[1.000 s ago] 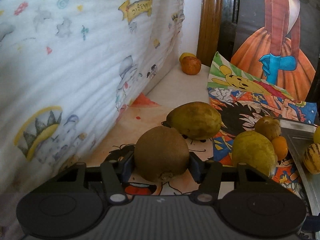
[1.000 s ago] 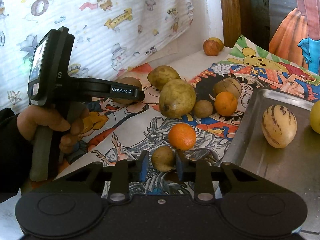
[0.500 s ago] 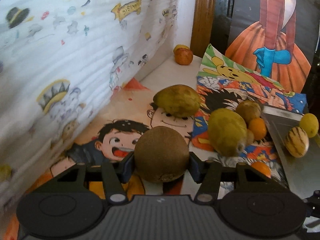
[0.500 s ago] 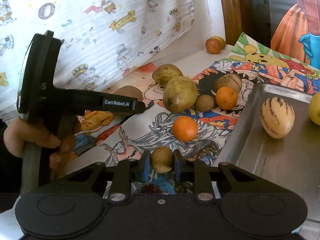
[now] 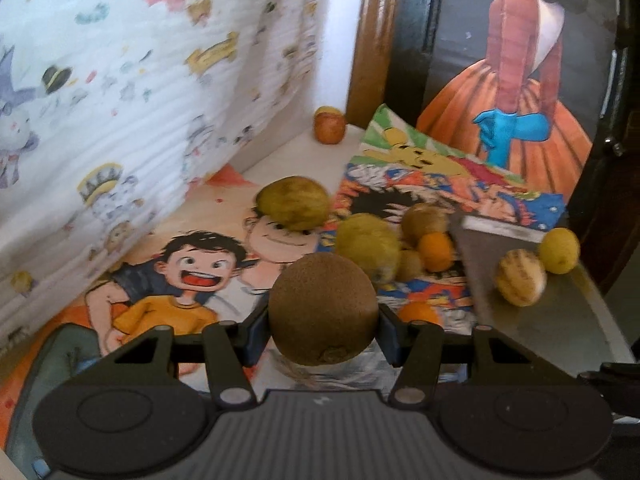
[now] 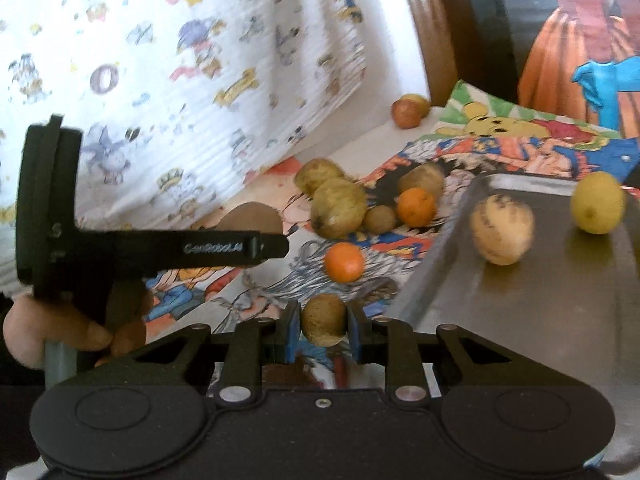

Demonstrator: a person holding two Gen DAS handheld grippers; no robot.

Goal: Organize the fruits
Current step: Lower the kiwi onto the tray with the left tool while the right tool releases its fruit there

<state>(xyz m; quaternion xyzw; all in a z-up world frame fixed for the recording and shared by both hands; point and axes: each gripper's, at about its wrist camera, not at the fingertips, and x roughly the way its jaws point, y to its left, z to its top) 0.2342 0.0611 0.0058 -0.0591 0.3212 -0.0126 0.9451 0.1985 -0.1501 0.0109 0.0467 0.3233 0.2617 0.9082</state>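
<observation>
2 claws, both loaded: my left claw (image 5: 323, 336) clamped on 1 large kiwi (image 5: 323, 309), my right claw (image 6: 323, 334) clamped on 1 small kiwi (image 6: 322, 319), both above the counter, beside the metal tray (image 6: 520, 300) holding 2 fruits.

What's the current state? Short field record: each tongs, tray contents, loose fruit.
left tongs: shut on kiwi, held above the mat
right tongs: shut on small fruit, near the tray edge
tray: striped melon and lemon
mat: two oranges, several brownish-green fruit, still loose
far corner: apple by the wall
</observation>
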